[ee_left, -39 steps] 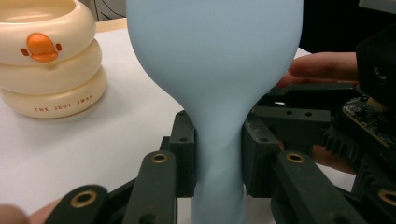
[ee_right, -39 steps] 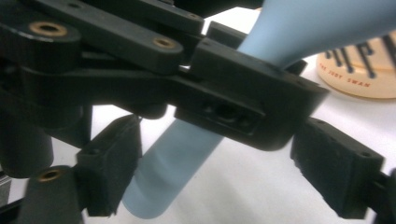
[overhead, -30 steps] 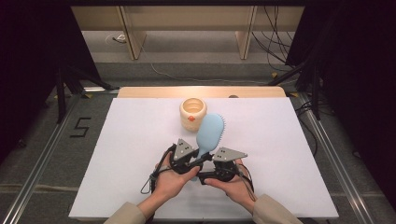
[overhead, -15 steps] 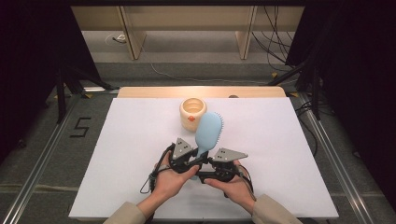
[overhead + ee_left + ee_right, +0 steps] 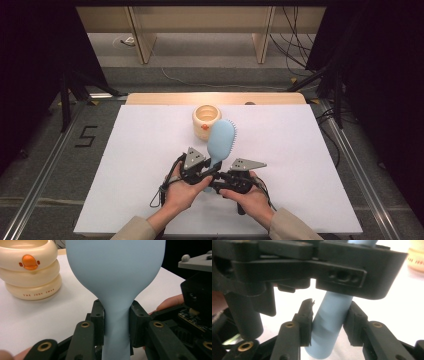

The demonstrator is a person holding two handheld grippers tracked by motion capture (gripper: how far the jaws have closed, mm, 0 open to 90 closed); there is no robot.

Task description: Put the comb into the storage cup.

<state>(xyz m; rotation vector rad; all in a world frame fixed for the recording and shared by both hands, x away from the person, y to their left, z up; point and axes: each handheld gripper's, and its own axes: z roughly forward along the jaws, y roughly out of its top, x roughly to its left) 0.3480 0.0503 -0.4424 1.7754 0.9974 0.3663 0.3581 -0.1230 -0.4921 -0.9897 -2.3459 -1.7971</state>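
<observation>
A: What does the brush [image 5: 220,140] look like?
B: Pale blue, a smooth oval head narrowing to a round handle, bristles along one edge, raised just above the table [image 5: 125,165], just in front of the cream cup [image 5: 206,120].
A: Who holds it?
B: Left gripper [image 5: 116,315] clamps the neck. Right gripper [image 5: 329,320] has just been closing; its pads now press the handle's lower end.

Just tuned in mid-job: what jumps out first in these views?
The pale blue plastic hairbrush stands out at mid-table, raised with its handle clamped by both the left gripper and the right gripper, whose jaws have just been closing on it. Just behind it, on the white table, stands a cream ringed cup with an orange duck bill.
</observation>
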